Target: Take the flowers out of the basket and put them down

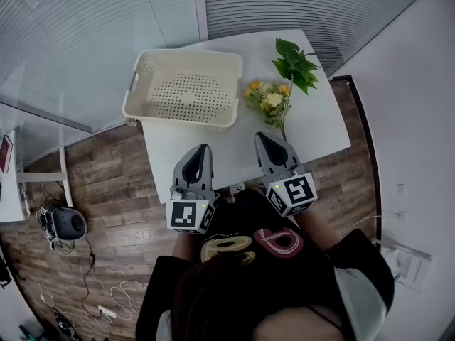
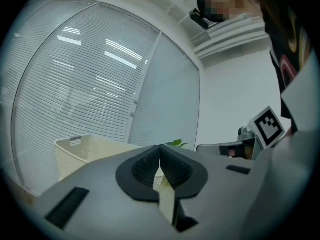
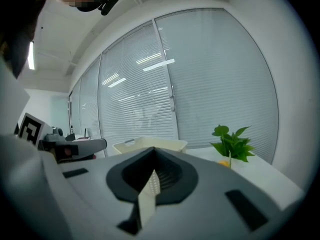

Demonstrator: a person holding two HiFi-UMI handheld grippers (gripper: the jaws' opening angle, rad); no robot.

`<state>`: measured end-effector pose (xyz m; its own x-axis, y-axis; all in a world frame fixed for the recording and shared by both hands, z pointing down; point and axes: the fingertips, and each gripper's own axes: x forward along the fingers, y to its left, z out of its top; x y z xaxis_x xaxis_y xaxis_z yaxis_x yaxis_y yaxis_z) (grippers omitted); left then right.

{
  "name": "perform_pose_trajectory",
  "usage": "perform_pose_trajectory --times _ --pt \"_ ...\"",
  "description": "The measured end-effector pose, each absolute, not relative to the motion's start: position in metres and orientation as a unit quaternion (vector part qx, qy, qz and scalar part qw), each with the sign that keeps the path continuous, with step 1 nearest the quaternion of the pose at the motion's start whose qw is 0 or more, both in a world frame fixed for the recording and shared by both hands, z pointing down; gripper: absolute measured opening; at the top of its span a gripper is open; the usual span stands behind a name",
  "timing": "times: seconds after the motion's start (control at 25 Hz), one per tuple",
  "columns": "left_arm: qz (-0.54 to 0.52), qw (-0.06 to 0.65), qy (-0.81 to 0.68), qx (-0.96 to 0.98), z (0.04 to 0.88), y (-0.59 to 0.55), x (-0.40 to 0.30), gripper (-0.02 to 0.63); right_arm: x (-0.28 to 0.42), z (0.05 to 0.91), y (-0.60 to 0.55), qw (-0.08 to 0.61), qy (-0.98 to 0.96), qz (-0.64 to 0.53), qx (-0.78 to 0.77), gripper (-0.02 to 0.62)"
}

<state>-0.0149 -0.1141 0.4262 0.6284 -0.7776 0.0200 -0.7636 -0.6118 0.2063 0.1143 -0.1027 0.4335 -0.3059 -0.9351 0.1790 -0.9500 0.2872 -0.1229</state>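
A cream plastic basket (image 1: 184,89) stands on the white table (image 1: 320,130), with nothing inside it. To its right lie two bunches: yellow and white flowers (image 1: 269,99) and green leaves (image 1: 295,64), both on the tabletop. My left gripper (image 1: 202,148) hovers over the table's near edge, below the basket, shut and empty. Just short of the flowers' stem, my right gripper (image 1: 261,136) is shut with nothing in it. The basket (image 2: 75,151) and a leaf tip (image 2: 176,143) show in the left gripper view; the leaves (image 3: 232,143) show in the right gripper view.
Wooden floor (image 1: 106,183) lies to the left and right of the table. A dark round device (image 1: 67,223) with cables sits on the floor at the left. Glass walls with blinds (image 1: 85,27) run behind the table.
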Motion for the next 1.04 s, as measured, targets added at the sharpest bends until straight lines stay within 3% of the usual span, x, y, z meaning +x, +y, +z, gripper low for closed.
perform_pose_trajectory --times 0.6,1.04 --pt "-0.022 0.09 -0.439 0.894 0.433 -0.117 -0.022 0.018 0.105 0.465 -0.111 0.104 -0.799 0.085 0.586 0.008" --pt "-0.016 0.077 -0.445 0.892 0.435 -0.123 -0.031 0.018 0.098 0.46 -0.118 0.104 -0.802 0.066 0.584 0.008"
